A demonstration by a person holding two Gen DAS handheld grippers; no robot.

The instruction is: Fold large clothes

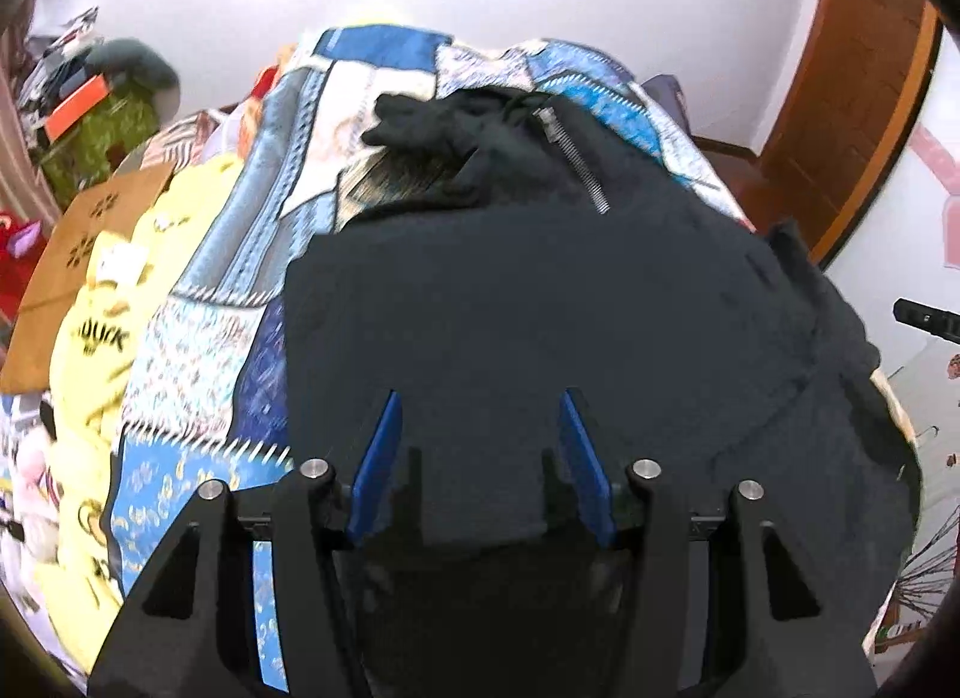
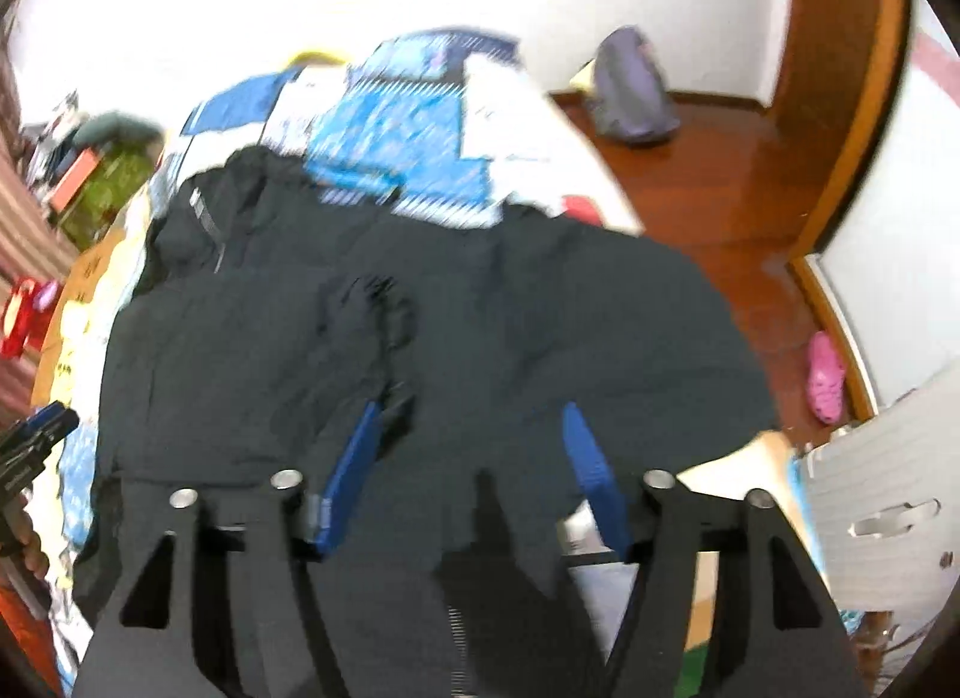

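A large black jacket [image 1: 570,308] lies spread on a bed covered by a blue patchwork quilt [image 1: 288,206]. Its silver zipper [image 1: 576,158] shows near the collar at the far end. My left gripper [image 1: 480,398] hovers over the jacket's near part, its blue pads [image 1: 378,458] wide apart and pinching no cloth. In the right wrist view the same jacket [image 2: 540,326] fills the middle, a sleeve folded across its front. My right gripper [image 2: 471,407] stands open above its near hem. The left gripper [image 2: 36,440] shows at that view's left edge.
A yellow printed blanket [image 1: 96,350] and a brown cardboard sheet [image 1: 78,254] lie left of the jacket. On the wooden floor [image 2: 720,188] to the right are a purple bag [image 2: 630,86] and a pink shoe [image 2: 825,368]. A white slatted crate [image 2: 888,488] stands near right.
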